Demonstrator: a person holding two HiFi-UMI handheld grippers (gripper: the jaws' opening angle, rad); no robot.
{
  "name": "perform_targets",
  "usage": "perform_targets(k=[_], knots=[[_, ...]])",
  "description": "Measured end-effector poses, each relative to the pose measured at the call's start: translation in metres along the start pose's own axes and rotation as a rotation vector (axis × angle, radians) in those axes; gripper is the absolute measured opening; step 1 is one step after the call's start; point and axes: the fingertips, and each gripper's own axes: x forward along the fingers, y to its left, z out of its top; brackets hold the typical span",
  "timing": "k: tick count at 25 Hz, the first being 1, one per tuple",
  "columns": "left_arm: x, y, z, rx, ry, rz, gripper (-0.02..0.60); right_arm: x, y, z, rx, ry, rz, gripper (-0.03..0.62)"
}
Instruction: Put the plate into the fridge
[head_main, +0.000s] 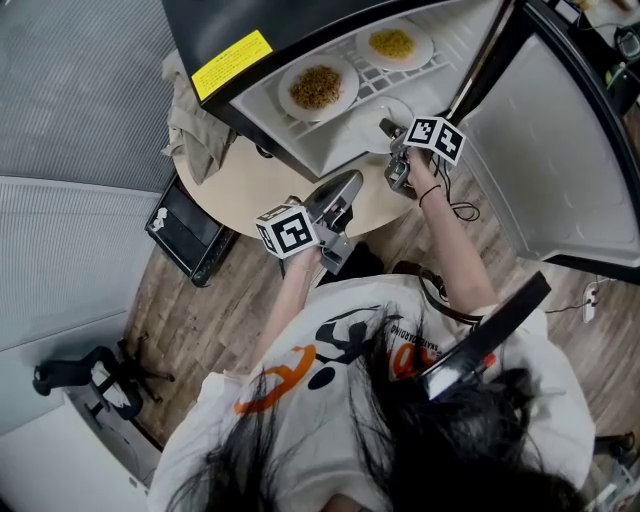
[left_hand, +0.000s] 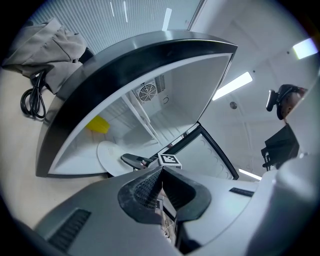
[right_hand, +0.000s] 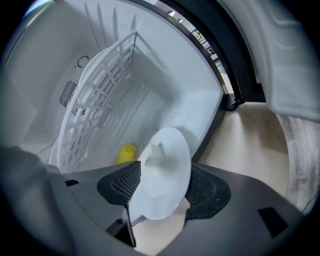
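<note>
1. Head view: a mini fridge (head_main: 322, 152) stands open on a round table (head_main: 250, 185). The white plate (head_main: 398, 108) already lies on the fridge floor, below two plates of food (head_main: 318, 87) on the shelf (head_main: 376, 78). The right gripper (head_main: 392, 135) is at the plate's rim. Likely left to do: withdraw and close the door (head_main: 560, 150).
2. Left gripper view: the left gripper (left_hand: 161, 172) is clenched on nothing, outside the fridge.
3. Right gripper view: the jaws are spread wide on either side of the plate, pads clear of it, so it is released.
</note>
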Motion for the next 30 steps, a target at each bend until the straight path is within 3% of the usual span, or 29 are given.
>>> perform_targets(k=[3, 7, 10, 22, 27, 30], knots=[[0.001, 0.0, -0.002, 0.0, 0.005, -0.001, 0.011, 0.002, -0.007, -0.001, -0.017, -0.003, -0.028, 0.27], [0.003, 0.0, -0.004, -0.001, 0.011, 0.001, 0.011, 0.003, -0.004, 0.004, 0.103, -0.019, -0.005, 0.281], [0.004, -0.001, -0.004, -0.001, 0.011, 0.0, 0.011, 0.004, -0.003, 0.005, 0.098, -0.017, -0.01, 0.282], [0.003, 0.003, -0.003, -0.016, -0.012, 0.015, 0.011, -0.023, -0.001, -0.011, 0.216, -0.034, 0.111, 0.282], [0.003, 0.003, -0.003, -0.021, -0.013, 0.015, 0.011, -0.037, -0.002, -0.028, 0.194, -0.015, 0.065, 0.282], [0.003, 0.004, -0.001, -0.019, -0.013, 0.014, 0.011, -0.034, 0.0, -0.036, 0.214, 0.006, 0.087, 0.282]])
